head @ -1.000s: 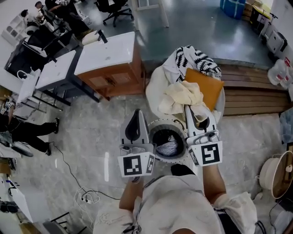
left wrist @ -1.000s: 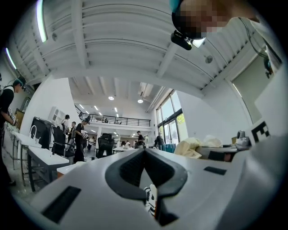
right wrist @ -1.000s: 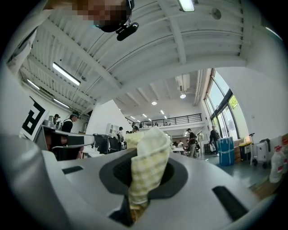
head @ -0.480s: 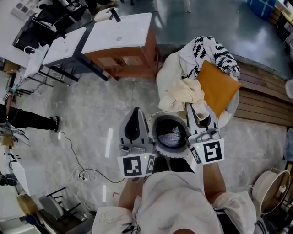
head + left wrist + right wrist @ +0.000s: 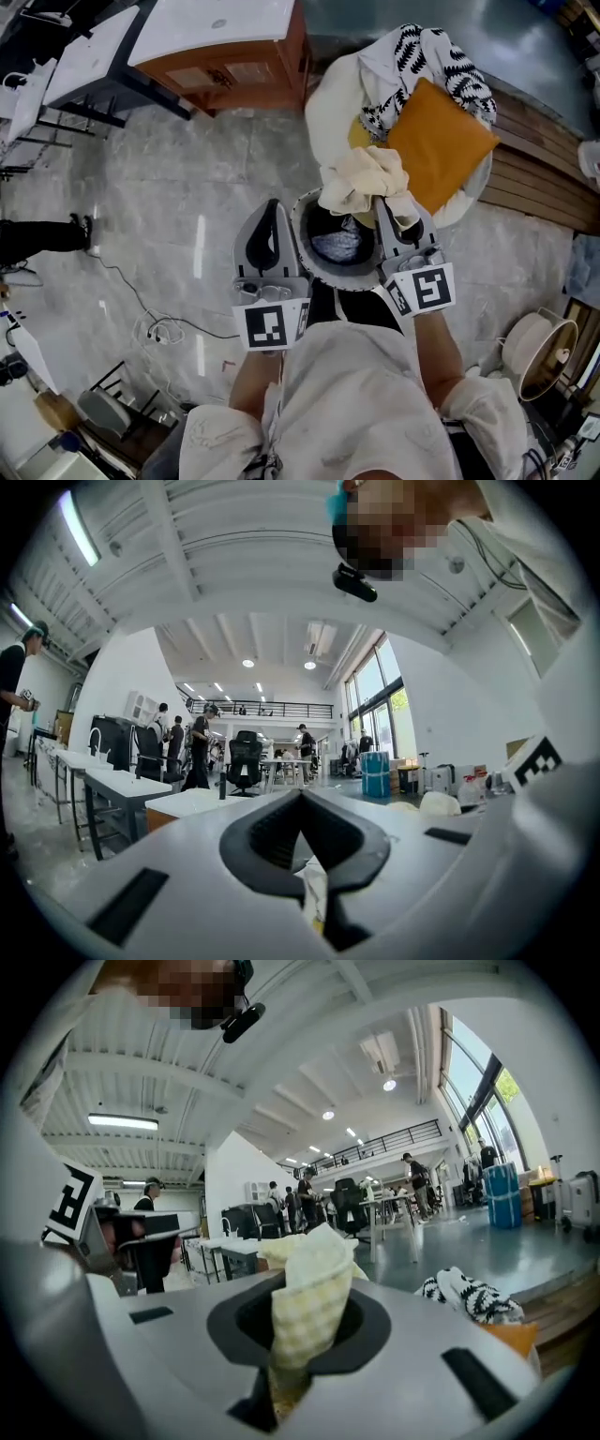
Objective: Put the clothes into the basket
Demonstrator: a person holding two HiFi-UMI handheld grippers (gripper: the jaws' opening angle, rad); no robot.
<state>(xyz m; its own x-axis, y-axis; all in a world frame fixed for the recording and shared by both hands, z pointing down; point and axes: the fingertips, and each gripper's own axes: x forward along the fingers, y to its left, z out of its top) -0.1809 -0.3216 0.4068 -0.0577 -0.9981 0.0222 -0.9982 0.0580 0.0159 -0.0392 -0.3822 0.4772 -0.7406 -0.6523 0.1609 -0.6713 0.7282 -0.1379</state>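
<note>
Right gripper (image 5: 382, 208) fingers clamped on cream cloth (image 5: 364, 178) over the basket (image 5: 323, 272) rim, apparently staged for drop-in; left gripper (image 5: 272, 211) fingers closed, empty, beside basket.

Tall windows (image 5: 473, 1091) and ceiling lamps (image 5: 247, 664) light the hall brightly. Pale glare streaks the floor (image 5: 199, 248). Both gripper views bulge, with black corners and blurred foregrounds.

Bunched cream cloth (image 5: 364, 178) (checked) above round basket (image 5: 323, 274).
</note>
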